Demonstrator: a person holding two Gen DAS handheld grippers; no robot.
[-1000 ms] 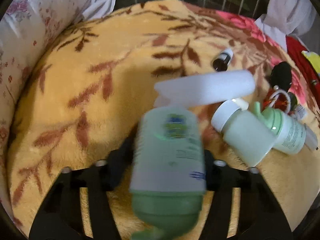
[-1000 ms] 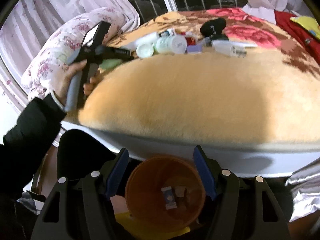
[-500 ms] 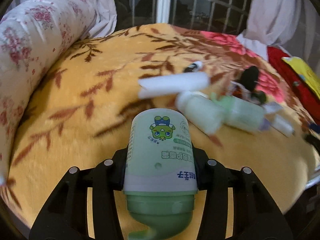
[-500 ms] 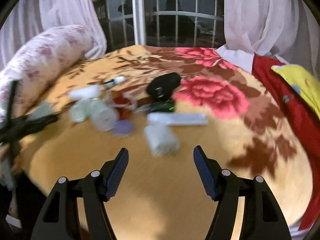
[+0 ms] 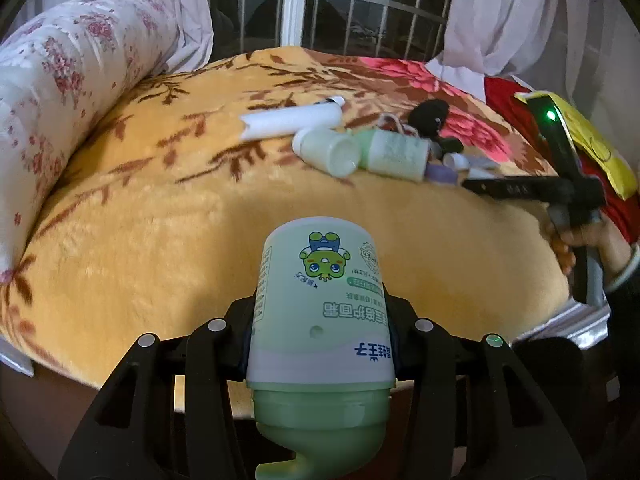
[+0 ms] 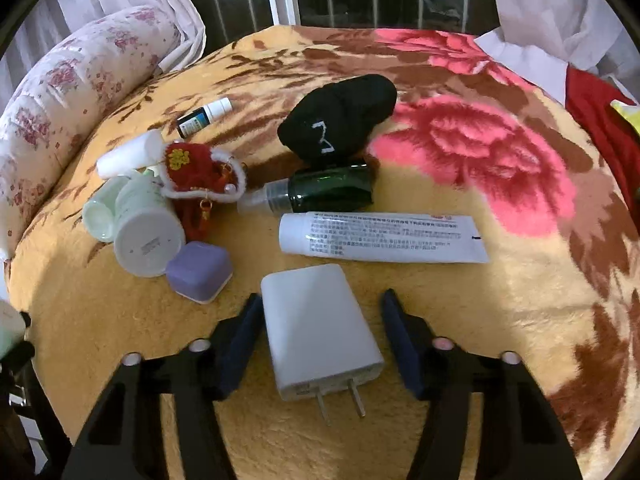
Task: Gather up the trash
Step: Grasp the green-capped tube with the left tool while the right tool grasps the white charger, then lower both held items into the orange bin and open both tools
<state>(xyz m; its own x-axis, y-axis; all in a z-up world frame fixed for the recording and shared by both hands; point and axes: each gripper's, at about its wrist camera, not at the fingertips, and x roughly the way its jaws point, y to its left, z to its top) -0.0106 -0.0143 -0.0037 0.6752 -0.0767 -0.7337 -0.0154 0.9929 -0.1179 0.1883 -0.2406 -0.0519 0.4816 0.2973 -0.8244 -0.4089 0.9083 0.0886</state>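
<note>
Between left tongs [image 5: 320, 320] — pale-green bottle [image 5: 320, 304], cartoon label inverted.

Left gripper [image 5: 320, 332]: matt black plastic frame with two angled arms and triangular cut-outs. Round silver screw heads sit along the arms; one at the right glows green. Fingers [image 5: 240, 320] are black.

Right gripper [image 6: 320, 332]: the same black frame with silver screw heads, one tinted pink. Fingers [image 6: 240, 340] carry dark blue pads with flat inner faces. In the left wrist view it shows as a black bar with pale printed lettering, a grey handle and an upright black strip with a green lamp.

Right hand [image 5: 580, 248]: dark sleeve with a pale band at the wrist.
</note>
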